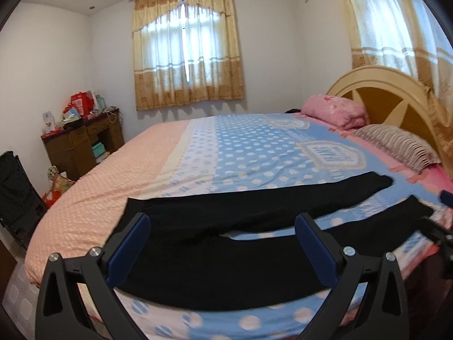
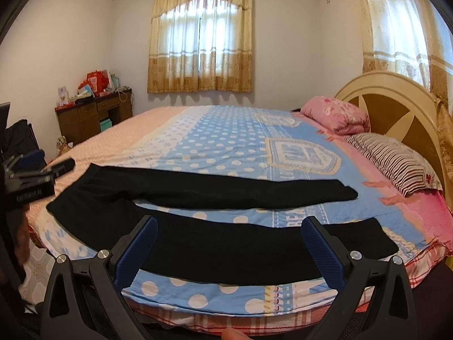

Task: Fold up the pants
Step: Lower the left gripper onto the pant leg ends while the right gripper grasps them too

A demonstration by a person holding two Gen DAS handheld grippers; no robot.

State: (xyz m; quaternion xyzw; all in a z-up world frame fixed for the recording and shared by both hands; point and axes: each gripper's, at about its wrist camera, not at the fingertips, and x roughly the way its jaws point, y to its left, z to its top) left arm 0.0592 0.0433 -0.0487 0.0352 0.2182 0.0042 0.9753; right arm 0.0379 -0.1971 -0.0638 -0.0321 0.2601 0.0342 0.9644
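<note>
Fingers on both grippers stood spread wide and held nothing. From its own camera the left gripper hung over the waist end of the black pants, its blue fingers framing the seat and upper legs without clearly touching the cloth. The right gripper hung over the near leg further toward the cuffs, and its fingers were likewise parted with only fabric seen between them; whether they brushed the cloth could not be told.

The pants lay flat along the near edge of the bed, on the blue polka-dot sheet, waist to the person's left and both legs running right toward the pillows and headboard. The legs were splayed apart, with a wedge of sheet showing between them, so no fold had been made yet.

By this layout the job looked to be at its very start: the garment spread out, the first grasp not taken. A sensible first fold would be laying one leg over the other. That would call for the left fingers pinching the near waist edge and the right pinching the near cuff, then carrying both over together so the legs stacked squarely.
</note>
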